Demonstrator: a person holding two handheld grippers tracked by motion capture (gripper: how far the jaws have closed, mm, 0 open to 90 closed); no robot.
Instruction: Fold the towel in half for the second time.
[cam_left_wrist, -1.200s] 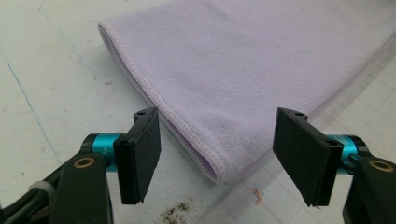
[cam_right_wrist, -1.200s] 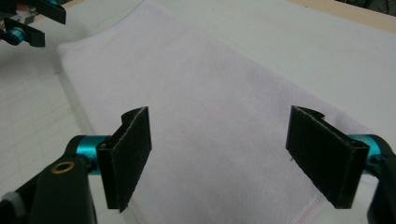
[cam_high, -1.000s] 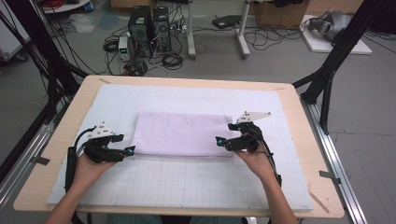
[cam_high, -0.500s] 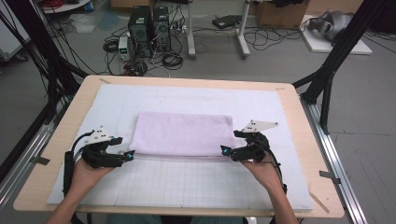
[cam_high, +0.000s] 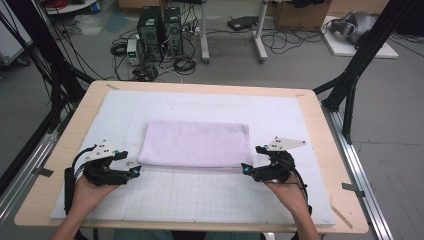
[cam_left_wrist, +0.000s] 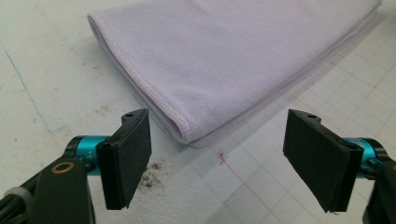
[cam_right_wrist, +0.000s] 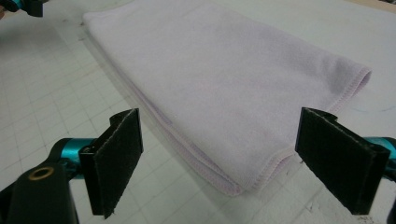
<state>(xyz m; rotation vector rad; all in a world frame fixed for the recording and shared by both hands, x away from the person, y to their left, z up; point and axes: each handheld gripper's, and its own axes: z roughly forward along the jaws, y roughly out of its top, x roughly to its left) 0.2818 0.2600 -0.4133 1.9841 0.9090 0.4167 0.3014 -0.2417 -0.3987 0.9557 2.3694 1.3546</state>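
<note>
A lilac towel (cam_high: 196, 144), folded into a long rectangle, lies flat on the white grid mat (cam_high: 200, 200). My left gripper (cam_high: 134, 172) is open just off the towel's near-left corner (cam_left_wrist: 196, 135); its jaws have just been opening and nothing is between them. My right gripper (cam_high: 246, 170) is open at the near-right corner (cam_right_wrist: 233, 184). That corner lies low between the spread pads (cam_right_wrist: 116, 158), which do not touch it. The right jaws have just been opening too. The towel's stitched edges (cam_right_wrist: 355, 84) lie even.
The mat covers a wooden table (cam_high: 320, 115). Black frame legs (cam_high: 350, 85) stand at both far corners, and metal rails (cam_high: 360, 170) run along the sides. Computers and cables (cam_high: 160, 30) sit on the floor beyond the table. Dirt specks (cam_left_wrist: 149, 175) mark the mat.
Both grippers have drawn back from the towel's near corners toward the near edge, the right one more. Their jaws stand wider. The towel lies still.
</note>
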